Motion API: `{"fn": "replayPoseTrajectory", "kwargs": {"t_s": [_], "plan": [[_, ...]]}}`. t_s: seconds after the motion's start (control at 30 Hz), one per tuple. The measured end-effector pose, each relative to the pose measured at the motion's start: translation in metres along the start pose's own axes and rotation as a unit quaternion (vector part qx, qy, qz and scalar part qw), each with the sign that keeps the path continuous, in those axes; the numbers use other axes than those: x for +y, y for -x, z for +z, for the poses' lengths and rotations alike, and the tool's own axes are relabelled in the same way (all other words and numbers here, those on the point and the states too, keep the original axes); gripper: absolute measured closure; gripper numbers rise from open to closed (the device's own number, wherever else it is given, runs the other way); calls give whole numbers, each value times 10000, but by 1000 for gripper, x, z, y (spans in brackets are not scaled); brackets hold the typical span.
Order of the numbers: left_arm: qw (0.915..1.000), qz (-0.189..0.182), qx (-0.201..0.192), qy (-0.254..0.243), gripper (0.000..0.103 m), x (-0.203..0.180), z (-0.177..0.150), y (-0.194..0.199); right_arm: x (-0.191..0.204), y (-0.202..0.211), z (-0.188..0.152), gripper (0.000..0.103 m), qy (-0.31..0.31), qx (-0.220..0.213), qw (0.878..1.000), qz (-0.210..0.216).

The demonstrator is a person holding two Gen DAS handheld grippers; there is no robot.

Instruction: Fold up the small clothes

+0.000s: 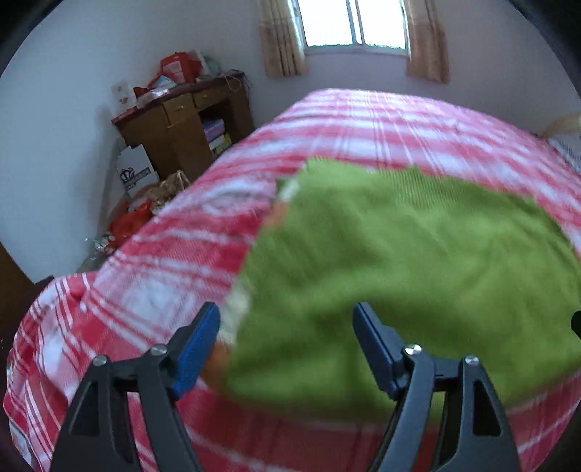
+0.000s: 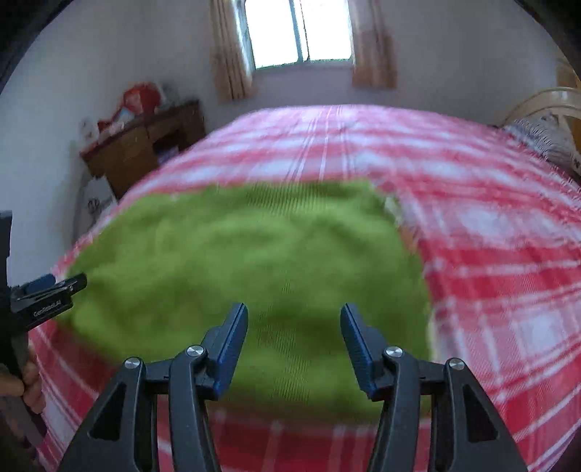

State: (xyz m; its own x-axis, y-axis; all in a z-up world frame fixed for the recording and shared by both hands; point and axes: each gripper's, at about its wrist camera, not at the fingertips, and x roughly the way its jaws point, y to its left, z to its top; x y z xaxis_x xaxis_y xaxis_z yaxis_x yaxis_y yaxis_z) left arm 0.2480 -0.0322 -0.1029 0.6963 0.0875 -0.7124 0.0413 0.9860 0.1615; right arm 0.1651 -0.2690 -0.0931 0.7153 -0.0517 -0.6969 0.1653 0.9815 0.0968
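Observation:
A green knitted garment [image 1: 399,261] lies flat on the red and white plaid bed [image 1: 163,276], folded into a rough rectangle, with a white and orange edge at its left side. It also shows in the right wrist view [image 2: 254,247]. My left gripper [image 1: 287,319] is open and empty above the garment's near left edge. My right gripper [image 2: 294,319] is open and empty above the garment's near middle. The left gripper also shows at the left edge of the right wrist view [image 2: 47,294]. Both views are motion-blurred.
A wooden desk [image 1: 181,119] piled with clutter stands left of the bed by the wall, with bags and a white box [image 1: 136,172] on the floor. A window with curtains [image 1: 354,25] is behind. A pillow [image 2: 544,134] lies at the bed's right.

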Motion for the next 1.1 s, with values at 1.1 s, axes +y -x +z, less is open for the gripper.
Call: {"fn": "replayPoseTrajectory", "kwargs": {"t_s": [1.1], "plan": [[9820, -713, 339, 1714, 1, 61, -55, 35, 81, 13, -19, 75, 751, -240, 9956, 506]]}}
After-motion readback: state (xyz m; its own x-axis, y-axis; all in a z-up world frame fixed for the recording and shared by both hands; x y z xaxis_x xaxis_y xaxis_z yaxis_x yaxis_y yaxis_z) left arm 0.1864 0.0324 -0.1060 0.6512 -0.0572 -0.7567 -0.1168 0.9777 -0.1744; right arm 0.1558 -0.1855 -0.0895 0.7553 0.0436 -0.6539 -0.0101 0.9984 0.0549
